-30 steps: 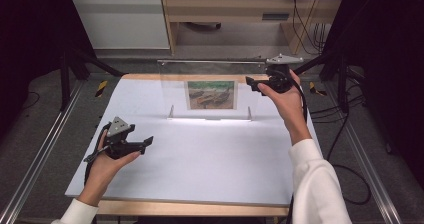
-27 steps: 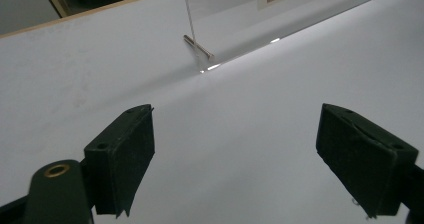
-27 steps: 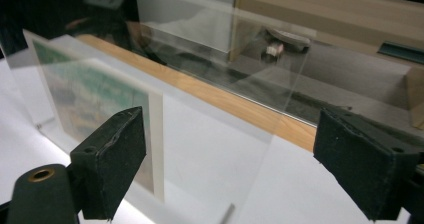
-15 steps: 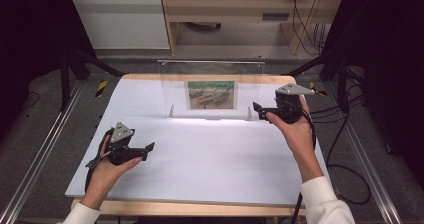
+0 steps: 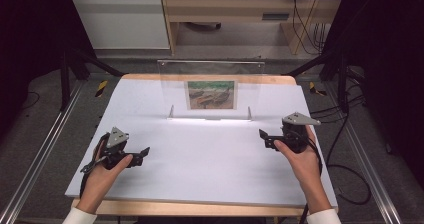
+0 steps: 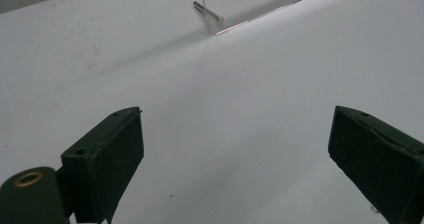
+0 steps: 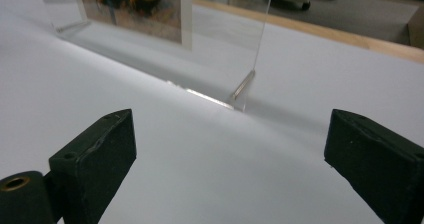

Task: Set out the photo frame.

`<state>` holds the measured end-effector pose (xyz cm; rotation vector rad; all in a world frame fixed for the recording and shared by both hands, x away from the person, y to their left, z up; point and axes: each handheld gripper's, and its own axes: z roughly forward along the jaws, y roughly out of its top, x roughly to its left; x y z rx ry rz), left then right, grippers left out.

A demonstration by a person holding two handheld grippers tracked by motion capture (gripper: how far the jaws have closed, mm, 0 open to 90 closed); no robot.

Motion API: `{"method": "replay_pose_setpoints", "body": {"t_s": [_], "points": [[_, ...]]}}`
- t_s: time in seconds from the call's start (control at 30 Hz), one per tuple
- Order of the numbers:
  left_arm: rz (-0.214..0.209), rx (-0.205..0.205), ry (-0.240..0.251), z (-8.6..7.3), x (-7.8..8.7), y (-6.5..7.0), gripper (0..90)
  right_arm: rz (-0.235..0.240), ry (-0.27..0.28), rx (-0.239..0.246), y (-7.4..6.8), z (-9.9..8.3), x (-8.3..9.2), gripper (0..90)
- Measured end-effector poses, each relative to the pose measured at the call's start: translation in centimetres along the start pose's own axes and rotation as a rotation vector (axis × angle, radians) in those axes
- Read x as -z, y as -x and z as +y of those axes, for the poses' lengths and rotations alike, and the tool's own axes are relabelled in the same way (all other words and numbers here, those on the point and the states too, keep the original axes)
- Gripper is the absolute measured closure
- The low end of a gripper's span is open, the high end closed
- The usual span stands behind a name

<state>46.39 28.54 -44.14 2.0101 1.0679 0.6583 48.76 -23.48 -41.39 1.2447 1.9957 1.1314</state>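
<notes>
A clear acrylic picture stand (image 5: 172, 84) stands upright at the back middle of the white sheet (image 5: 210, 169), with a colourful picture (image 5: 210, 94) in its centre. My left gripper (image 5: 142, 154) rests low at the front left, far from the stand. Its jaws have just been opening and stand open with only white sheet between them (image 6: 235, 154). My right gripper (image 5: 264, 138) hovers at the right, in front of the stand's right foot (image 7: 242, 89). Its jaws have also just been opening; they are open and hold nothing (image 7: 230, 154).
The sheet lies on a wooden table (image 5: 200, 207). Metal rails (image 5: 40, 149) run along the left side, and black cables (image 5: 345, 174) trail on the floor at the right. A cabinet (image 5: 120, 19) and a wooden shelf stand beyond the table.
My right hand has come down from beside the stand's upper right corner toward the front right of the sheet. The left hand has stayed nearly in place.
</notes>
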Motion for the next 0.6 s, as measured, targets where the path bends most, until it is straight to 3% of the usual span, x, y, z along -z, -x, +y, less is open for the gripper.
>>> {"method": "replay_pose_setpoints", "body": {"t_s": [0.13, 0.5, 0.6], "points": [[0.030, -0.010, -0.009, -0.4, 0.5, -0.2, 7.4, -0.019, -0.037, -0.023, 0.0, -1.4, 0.3, 7.5], [0.058, -0.019, -0.046, -1.6, 0.8, -0.4, 7.5, -0.067, -0.172, 0.037, -0.7, -4.8, 0.2, 8.4], [0.061, -0.020, -0.045, -1.7, 0.9, -0.5, 7.4, -0.055, -0.155, 0.015, -1.0, -5.1, 0.5, 9.1]]}}
